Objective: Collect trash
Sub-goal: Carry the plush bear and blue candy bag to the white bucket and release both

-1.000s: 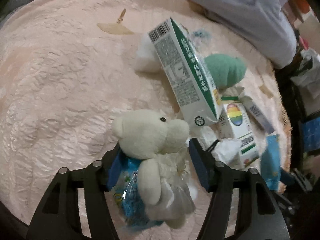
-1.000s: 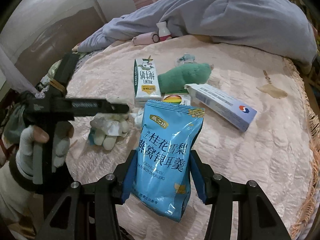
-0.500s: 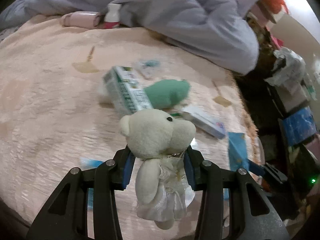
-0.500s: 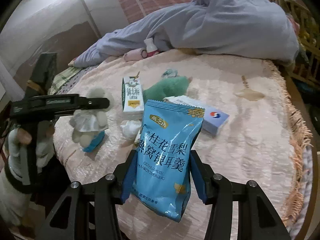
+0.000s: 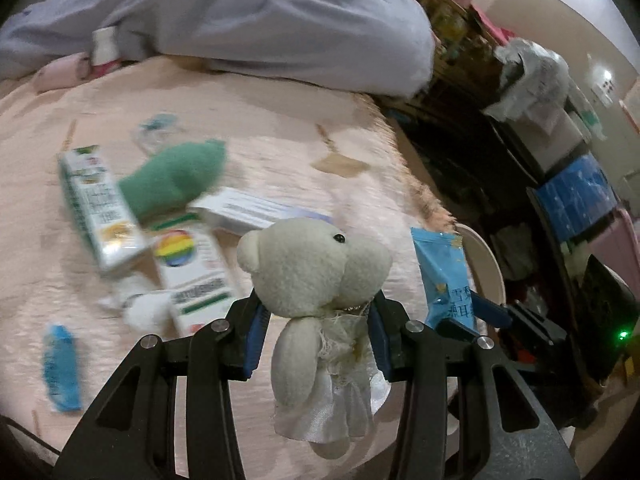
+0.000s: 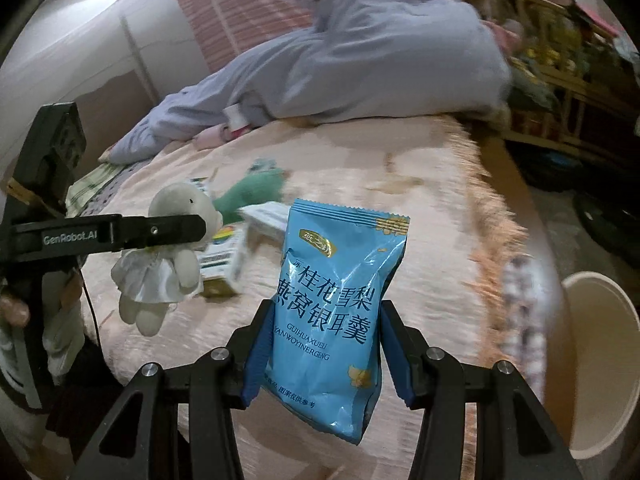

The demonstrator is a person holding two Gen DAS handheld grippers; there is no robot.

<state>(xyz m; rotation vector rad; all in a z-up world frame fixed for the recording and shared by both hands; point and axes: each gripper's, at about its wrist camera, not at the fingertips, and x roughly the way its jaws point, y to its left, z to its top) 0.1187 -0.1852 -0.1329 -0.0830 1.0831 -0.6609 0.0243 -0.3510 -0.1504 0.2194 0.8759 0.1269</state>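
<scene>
Pink bedspread [image 5: 280,128], cluttered shelves [image 5: 560,140] behind. Left gripper [image 5: 316,332] clamps a teddy bear [image 5: 316,280], right gripper [image 6: 326,354] clamps a blue snack bag [image 6: 336,304]; boxes [image 5: 192,276] are blurry.

bed [image 6: 420,216] covered with a pale pink embossed bedspread [image 5: 48,248], fringed along its edge. a lavender-grey duvet [image 6: 380,64] lies heaped at the far end. behind it, a wall panel [image 6: 256,12] striped red and white, beside a plain white wall [image 6: 80,48]. right of the bed, dim, cluttered wooden shelving [image 6: 560,76] and stacked storage boxes [image 5: 576,196], one blue. floor there dark. a cream round bin [image 6: 600,360] stands by the bed's corner. lighting dim.
</scene>
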